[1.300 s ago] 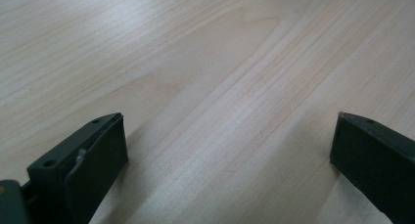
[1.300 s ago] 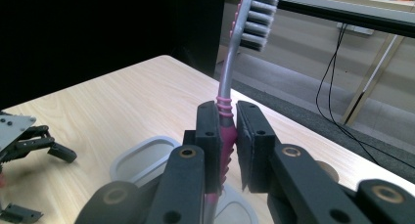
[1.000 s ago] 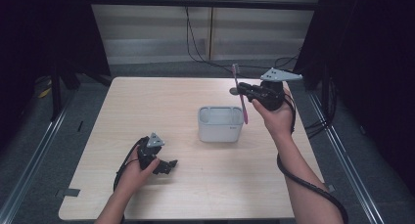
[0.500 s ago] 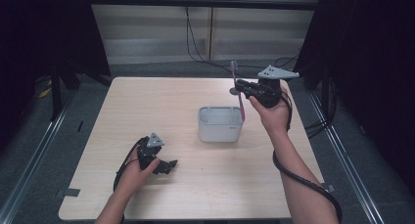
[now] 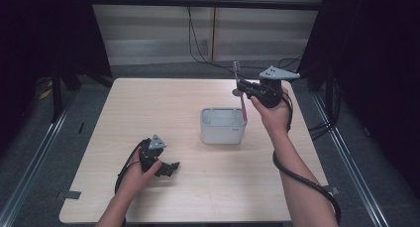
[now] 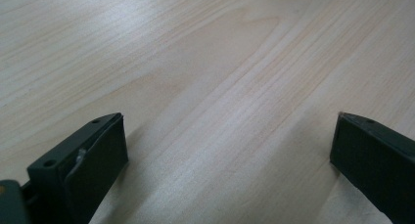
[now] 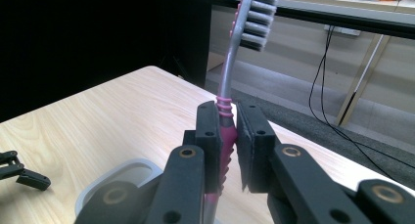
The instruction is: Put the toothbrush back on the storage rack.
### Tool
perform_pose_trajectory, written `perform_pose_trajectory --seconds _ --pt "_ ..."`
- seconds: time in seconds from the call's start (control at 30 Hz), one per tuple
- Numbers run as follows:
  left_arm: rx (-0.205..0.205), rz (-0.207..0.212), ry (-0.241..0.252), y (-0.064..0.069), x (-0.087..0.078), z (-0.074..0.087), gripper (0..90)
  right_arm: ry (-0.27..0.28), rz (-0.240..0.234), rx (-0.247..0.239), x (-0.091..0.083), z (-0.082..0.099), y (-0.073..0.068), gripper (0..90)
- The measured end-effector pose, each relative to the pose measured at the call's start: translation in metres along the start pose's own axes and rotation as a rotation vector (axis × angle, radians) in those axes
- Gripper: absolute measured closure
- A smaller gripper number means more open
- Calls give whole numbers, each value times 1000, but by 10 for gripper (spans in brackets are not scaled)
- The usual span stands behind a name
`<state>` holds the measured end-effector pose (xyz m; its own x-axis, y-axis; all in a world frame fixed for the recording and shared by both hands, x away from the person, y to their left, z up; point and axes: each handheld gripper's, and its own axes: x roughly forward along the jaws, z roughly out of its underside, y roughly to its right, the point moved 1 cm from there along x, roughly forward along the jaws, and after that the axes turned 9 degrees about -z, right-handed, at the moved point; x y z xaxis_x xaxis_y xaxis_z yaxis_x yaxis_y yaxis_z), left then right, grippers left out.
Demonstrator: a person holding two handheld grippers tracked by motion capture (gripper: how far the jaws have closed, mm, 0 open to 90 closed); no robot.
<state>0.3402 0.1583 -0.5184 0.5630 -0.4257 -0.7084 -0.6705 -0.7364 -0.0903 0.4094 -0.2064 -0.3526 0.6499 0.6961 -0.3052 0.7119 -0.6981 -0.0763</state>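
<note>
The pink toothbrush is clamped by its handle between the pads of the right gripper, bristles up and the lower end of the handle hanging over the right rear corner of the white container. In the right gripper view the same toothbrush stands between the two pressed-in jaws with its bristle head at twelve o'clock. Compared with a second ago, the brush has drifted only slightly, from beside the container's right edge to a spot a little nearer its rear corner, and stands straighter; that suggests the person is lining it up to lower it into the container. The left gripper rests on the table at about seven o'clock from the container, well apart, jaws spread and holding nothing.
</note>
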Motion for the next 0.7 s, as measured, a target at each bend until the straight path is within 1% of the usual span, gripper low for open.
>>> perform_pose_trajectory --seconds 0.23,0.33,0.47,0.5,0.7 --pt "-1 1 0 0 0 0 1 -2 5 -2 5 3 1 808" --pt "-6 3 0 0 0 0 1 -7 12 -18 7 5 0 809" --pt "-11 4 1 1 0 0 1 0 12 -9 9 7 1 808" --pt "-5 2 0 0 0 0 1 -2 15 -6 10 8 2 808" --pt "-2 1 0 0 0 0 1 -3 17 9 11 14 4 808"
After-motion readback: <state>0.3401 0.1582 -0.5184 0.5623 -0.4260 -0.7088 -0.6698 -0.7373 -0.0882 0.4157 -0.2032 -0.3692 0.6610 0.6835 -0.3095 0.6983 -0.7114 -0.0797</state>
